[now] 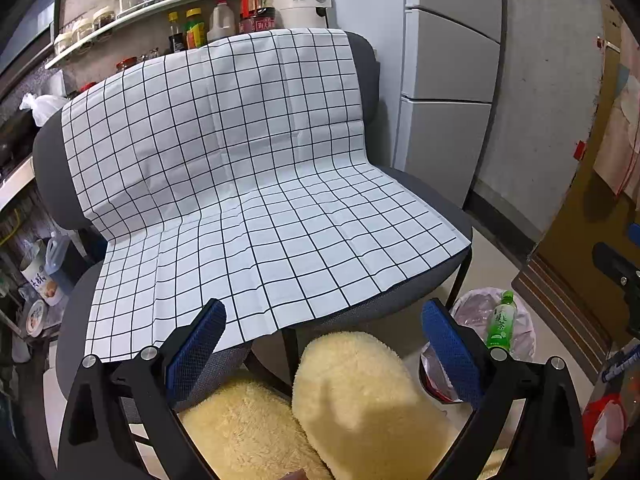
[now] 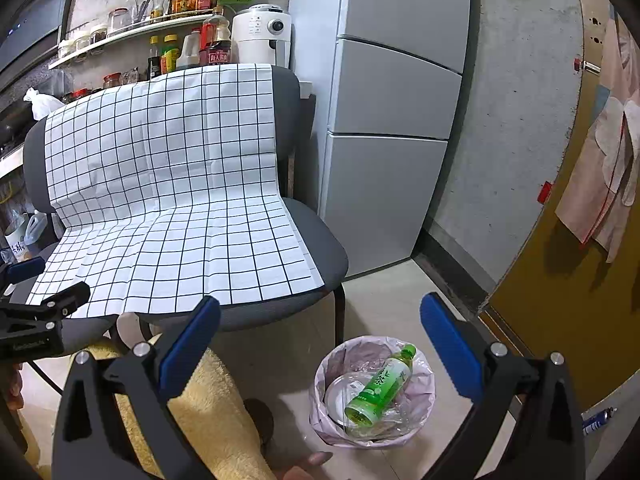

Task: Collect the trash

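A green tea bottle [image 2: 380,388] lies in the small bin lined with a pink bag [image 2: 424,388] on the floor, with a white plate-like lid [image 2: 340,396] under it. The bin [image 1: 524,328] and bottle [image 1: 502,322] also show in the left wrist view, right of the chair. My right gripper [image 2: 320,344] is open and empty, above and left of the bin. My left gripper [image 1: 324,340] is open and empty over the front edge of the chair. It also shows at the left edge of the right wrist view [image 2: 44,312].
A grey chair [image 2: 320,256] draped with a white grid-pattern cloth [image 1: 240,184] stands ahead. Yellow fuzzy trouser legs [image 1: 360,392] are below the grippers. A fridge [image 2: 392,120] stands right of the chair, a shelf of bottles and jars [image 2: 168,24] behind it, a yellow door [image 2: 580,300] at right.
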Demonstrator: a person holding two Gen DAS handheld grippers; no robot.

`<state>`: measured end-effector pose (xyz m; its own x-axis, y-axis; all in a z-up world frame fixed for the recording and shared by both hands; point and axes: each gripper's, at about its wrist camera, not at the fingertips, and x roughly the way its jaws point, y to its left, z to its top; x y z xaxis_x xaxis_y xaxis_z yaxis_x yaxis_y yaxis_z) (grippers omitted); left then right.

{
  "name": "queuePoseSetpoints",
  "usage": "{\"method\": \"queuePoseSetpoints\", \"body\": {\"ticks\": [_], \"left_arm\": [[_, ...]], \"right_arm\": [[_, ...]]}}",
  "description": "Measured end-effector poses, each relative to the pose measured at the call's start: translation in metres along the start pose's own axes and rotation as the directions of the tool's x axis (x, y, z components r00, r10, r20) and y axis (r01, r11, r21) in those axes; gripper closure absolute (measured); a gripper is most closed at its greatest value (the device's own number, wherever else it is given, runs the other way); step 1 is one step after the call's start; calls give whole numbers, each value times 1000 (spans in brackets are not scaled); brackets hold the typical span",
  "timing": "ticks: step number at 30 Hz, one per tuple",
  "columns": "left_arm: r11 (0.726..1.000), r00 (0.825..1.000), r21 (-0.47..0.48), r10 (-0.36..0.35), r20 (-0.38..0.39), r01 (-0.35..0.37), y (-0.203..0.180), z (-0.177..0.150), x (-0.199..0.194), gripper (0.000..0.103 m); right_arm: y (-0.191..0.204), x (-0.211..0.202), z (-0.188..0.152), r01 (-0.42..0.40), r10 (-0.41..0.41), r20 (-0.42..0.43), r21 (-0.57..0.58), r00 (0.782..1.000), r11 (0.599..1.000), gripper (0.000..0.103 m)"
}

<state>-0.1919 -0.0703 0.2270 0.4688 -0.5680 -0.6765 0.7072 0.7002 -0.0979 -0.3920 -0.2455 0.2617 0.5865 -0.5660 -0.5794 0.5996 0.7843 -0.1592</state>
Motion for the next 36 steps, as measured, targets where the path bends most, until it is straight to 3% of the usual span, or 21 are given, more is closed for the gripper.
{"method": "queuePoseSetpoints", "body": {"ticks": [36], "left_arm": [[1000,1000,-17,6,3,-6,6,1,-1,6]], "right_arm": [[-5,4,-1,4,-4,3,12,1000,1000,5]]}}
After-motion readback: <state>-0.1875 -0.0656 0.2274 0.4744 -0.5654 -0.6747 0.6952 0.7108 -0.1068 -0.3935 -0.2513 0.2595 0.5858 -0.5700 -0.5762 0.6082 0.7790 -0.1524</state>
